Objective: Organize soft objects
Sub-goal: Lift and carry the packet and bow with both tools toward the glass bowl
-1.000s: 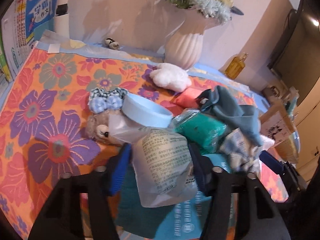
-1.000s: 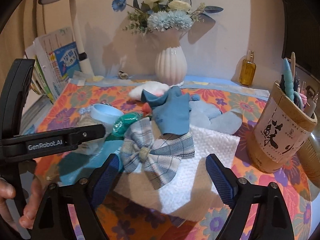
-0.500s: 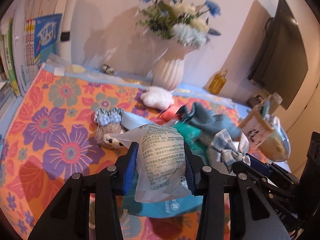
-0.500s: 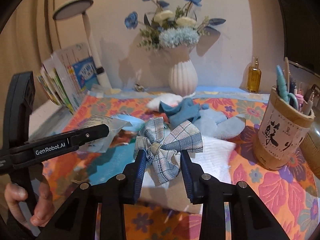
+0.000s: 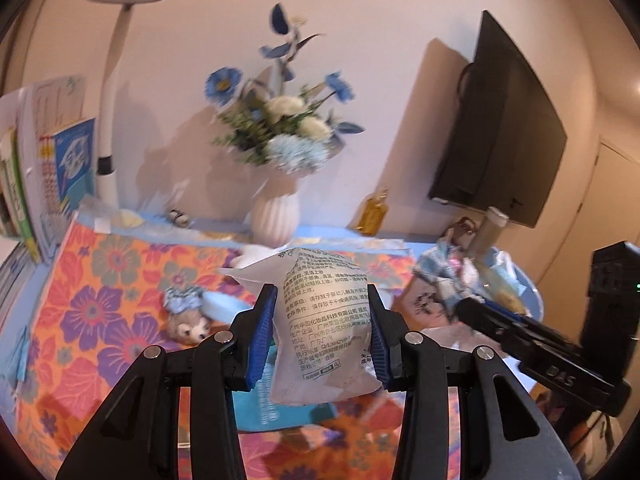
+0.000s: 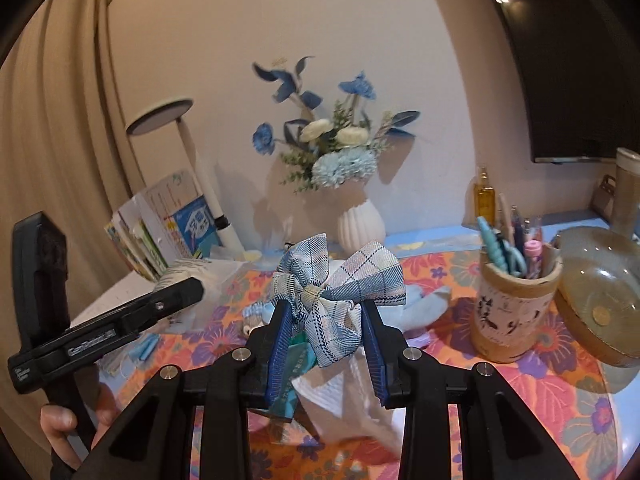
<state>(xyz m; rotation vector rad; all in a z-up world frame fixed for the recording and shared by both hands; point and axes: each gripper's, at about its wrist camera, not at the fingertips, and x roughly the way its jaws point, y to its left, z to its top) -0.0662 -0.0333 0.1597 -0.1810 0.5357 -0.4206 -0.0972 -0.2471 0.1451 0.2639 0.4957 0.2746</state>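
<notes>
My left gripper (image 5: 322, 322) is shut on a soft translucent packet (image 5: 320, 320) with printed text, held up above the floral tablecloth (image 5: 92, 288). My right gripper (image 6: 326, 330) is shut on a blue plaid fabric bow (image 6: 338, 286), also lifted off the table. Down on the cloth lie a small plush bear (image 5: 186, 322) with a blue bow, a light blue round lid (image 5: 224, 308) and a teal packet (image 6: 298, 354). A white paper towel (image 6: 332, 396) and pale blue cloths (image 6: 424, 306) lie under the right gripper. Each gripper shows at the edge of the other's view.
A white ribbed vase (image 6: 360, 226) of blue and white flowers stands at the back, with a small oil bottle (image 6: 484, 198), a desk lamp (image 5: 110, 120) and books (image 5: 48, 168). A pen holder (image 6: 514, 304) and a glass lid (image 6: 600, 300) stand at the right. A hand (image 6: 60, 424) holds the left gripper.
Both grippers closed, the left on the packet and the right on the plaid bow, then rose from the table with them. The views now look more level toward the wall.
</notes>
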